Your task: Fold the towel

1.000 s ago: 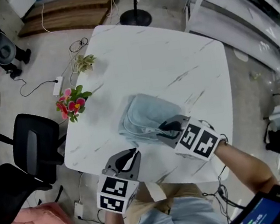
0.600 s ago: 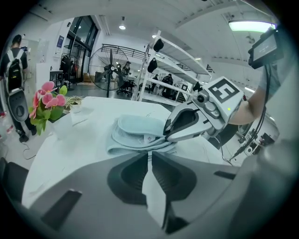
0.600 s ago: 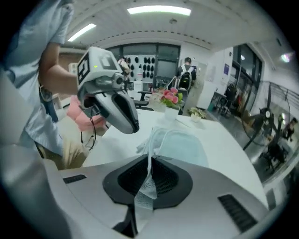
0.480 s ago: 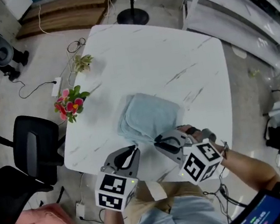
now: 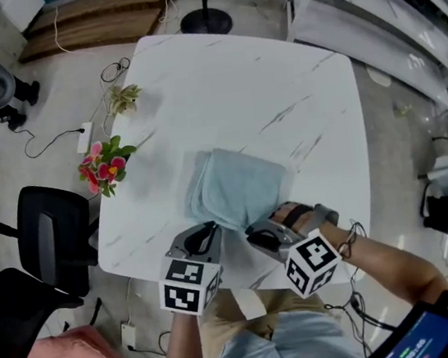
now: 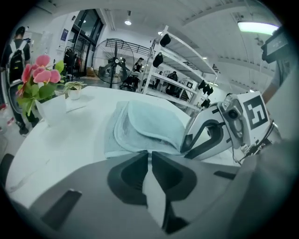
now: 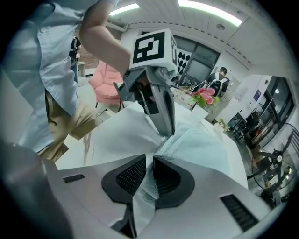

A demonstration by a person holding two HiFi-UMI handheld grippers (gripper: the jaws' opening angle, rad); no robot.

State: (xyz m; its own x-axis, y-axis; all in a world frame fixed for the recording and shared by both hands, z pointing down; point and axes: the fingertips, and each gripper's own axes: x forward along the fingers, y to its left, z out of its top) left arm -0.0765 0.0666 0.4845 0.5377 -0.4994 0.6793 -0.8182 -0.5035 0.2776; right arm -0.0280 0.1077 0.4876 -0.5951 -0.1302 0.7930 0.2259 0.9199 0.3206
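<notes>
**Towel [image 5: 238, 188] held by one gripper, close to the table's edge**

Towel cloth lay in a loose, layered heap on the white table [image 5: 276, 76]. It sat toward 6 o'clock from the table's middle, near the edge where the person stood.

The right gripper [image 5: 256, 232] was at the heap's 6 o'clock edge, clamped on a fold. Ribbed fabric filled the gap between its pads, though its jaws had just been easing apart a little. The left gripper [image 5: 208, 231] sat just beside it, at about 7 o'clock of the towel. Its jaws were closed together on nothing, with their tips at the hem. Flowers [image 5: 102, 161] stood at 9 o'clock of the towel, well apart from it, by the table's rim.

The main risk, as I judged it, was the cloth slipping out of the right gripper if its hold slackened further during a lift. That would drop the fold unevenly. The left gripper, being closed, could only push, and nudging the hem would ruck the layers. The two grippers were close enough to knock together. A pull toward 6 o'clock could also drag the towel over the rim.
</notes>
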